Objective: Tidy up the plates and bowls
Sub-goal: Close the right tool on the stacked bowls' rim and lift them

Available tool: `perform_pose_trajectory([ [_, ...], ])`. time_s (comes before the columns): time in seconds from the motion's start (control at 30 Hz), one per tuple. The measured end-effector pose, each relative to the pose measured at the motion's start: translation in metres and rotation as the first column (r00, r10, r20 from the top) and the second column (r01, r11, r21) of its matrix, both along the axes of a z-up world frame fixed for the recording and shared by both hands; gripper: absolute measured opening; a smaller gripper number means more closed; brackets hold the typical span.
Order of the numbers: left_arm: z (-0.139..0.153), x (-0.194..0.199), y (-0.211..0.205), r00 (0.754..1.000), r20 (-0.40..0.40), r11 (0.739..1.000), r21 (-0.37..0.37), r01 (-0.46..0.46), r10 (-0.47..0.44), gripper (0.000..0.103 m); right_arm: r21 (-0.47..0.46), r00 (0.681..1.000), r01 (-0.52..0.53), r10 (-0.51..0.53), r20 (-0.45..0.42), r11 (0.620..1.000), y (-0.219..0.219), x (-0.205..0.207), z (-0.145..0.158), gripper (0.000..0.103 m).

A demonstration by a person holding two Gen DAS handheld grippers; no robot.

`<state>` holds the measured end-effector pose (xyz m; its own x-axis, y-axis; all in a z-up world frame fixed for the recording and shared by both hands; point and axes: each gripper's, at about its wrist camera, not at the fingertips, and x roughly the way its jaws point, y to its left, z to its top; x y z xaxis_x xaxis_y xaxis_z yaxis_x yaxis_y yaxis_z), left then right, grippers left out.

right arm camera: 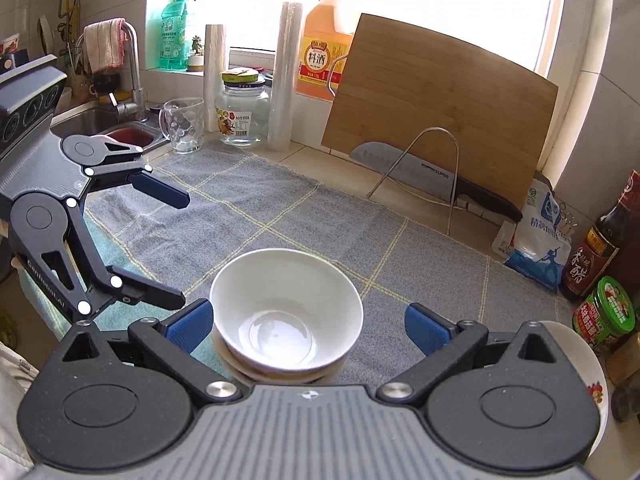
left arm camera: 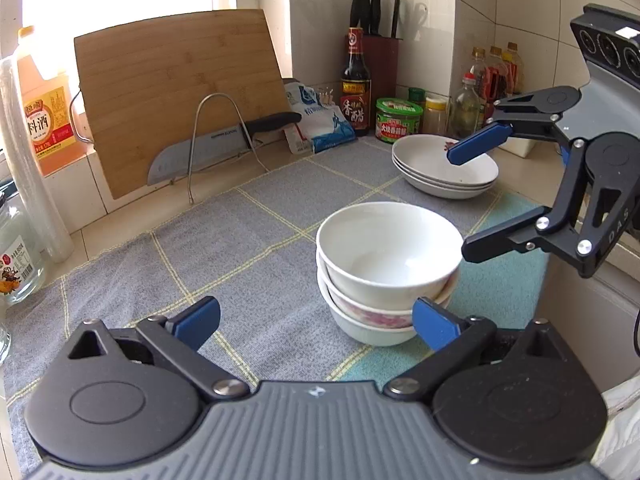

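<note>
Judging by the counter (left arm camera: 120, 236), the sorting looks nearly done: bowls (left arm camera: 388, 268) are stacked at centre, plates (left arm camera: 444, 168) at two o'clock. Left gripper (left arm camera: 316, 320) and right gripper (right arm camera: 308, 324) are spread wide, gripping nothing.

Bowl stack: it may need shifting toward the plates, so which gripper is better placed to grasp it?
Probably right: the right gripper straddles the bowl stack, open; the left gripper, also open, points mostly beside it.
</note>
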<state>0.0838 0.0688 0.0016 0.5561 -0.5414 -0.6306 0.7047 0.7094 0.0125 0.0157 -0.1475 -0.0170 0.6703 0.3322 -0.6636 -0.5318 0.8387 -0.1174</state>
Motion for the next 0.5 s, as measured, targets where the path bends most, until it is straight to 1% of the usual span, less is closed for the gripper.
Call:
perform_pose_trajectory([
  [0.07,-0.006,0.004,-0.001,0.999,-0.037,0.999,0.020,0.032,-0.031,0.102,0.002,0.999,0.016,-0.016,-0.036,1.000,-0.003,-0.005,-0.010,0.103],
  [0.13,-0.014,0.007,-0.004,0.994,-0.080,0.997,0.024,0.072,-0.070,0.102,-0.003,0.997,0.026,-0.027,-0.074,1.000,-0.006,-0.007,-0.023,0.103],
  [0.17,-0.018,0.006,-0.005,0.992,-0.087,0.995,0.021,0.093,-0.091,0.102,-0.010,0.996,0.028,-0.029,-0.089,1.000,-0.007,-0.007,-0.030,0.103],
  [0.23,-0.027,0.005,-0.012,0.989,-0.077,0.991,0.034,0.128,-0.126,0.102,-0.021,0.994,0.018,-0.020,-0.104,1.000,-0.010,-0.005,-0.041,0.103],
  [0.33,-0.039,0.009,-0.022,0.986,-0.068,0.986,0.060,0.155,-0.151,0.102,-0.028,0.992,-0.007,0.003,-0.130,1.000,-0.011,0.005,-0.056,0.102],
  [0.5,-0.049,0.023,-0.036,0.978,-0.072,0.977,0.076,0.200,-0.194,0.100,-0.039,0.983,-0.104,0.096,-0.157,0.994,-0.010,0.020,-0.070,0.100],
])
